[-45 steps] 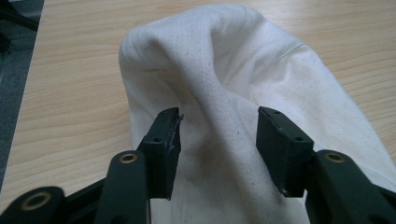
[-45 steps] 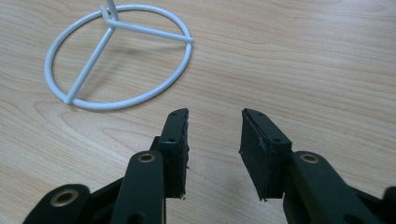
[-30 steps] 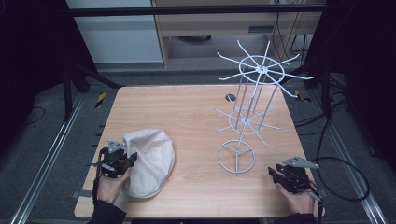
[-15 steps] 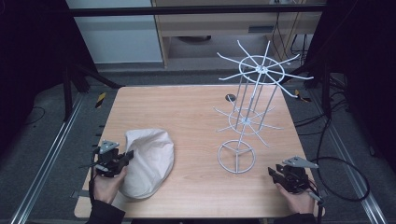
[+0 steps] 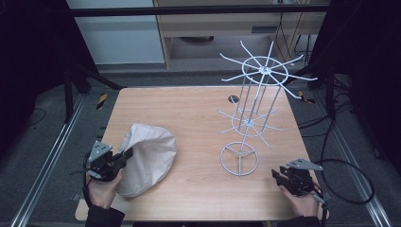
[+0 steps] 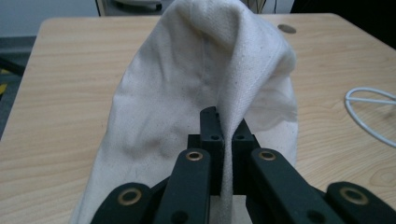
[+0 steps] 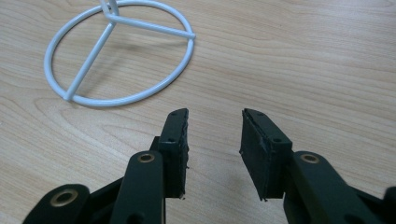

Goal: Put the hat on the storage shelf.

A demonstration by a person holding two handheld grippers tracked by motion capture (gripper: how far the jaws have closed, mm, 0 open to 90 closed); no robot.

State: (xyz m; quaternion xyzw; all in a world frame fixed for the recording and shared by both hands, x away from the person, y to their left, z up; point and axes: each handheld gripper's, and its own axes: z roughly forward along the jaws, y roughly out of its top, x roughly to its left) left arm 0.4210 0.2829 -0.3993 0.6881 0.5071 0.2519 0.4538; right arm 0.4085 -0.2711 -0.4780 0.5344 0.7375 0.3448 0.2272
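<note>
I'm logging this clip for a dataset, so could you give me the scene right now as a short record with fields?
surface: wooden table
cloth item: white cap, lying at the table's left front
left claw: shut on a fold of the cap, edge pulled up
right claw: open, nothing between its jaws, just above the table
stand: white wire rack, upright at the right, round base near the right claw
touching: right claw and rack apart

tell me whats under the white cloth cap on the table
The cloth cap lies on the wooden table; the left gripper pinches a fold at its edge. Whatever may lie beneath is covered.
</note>
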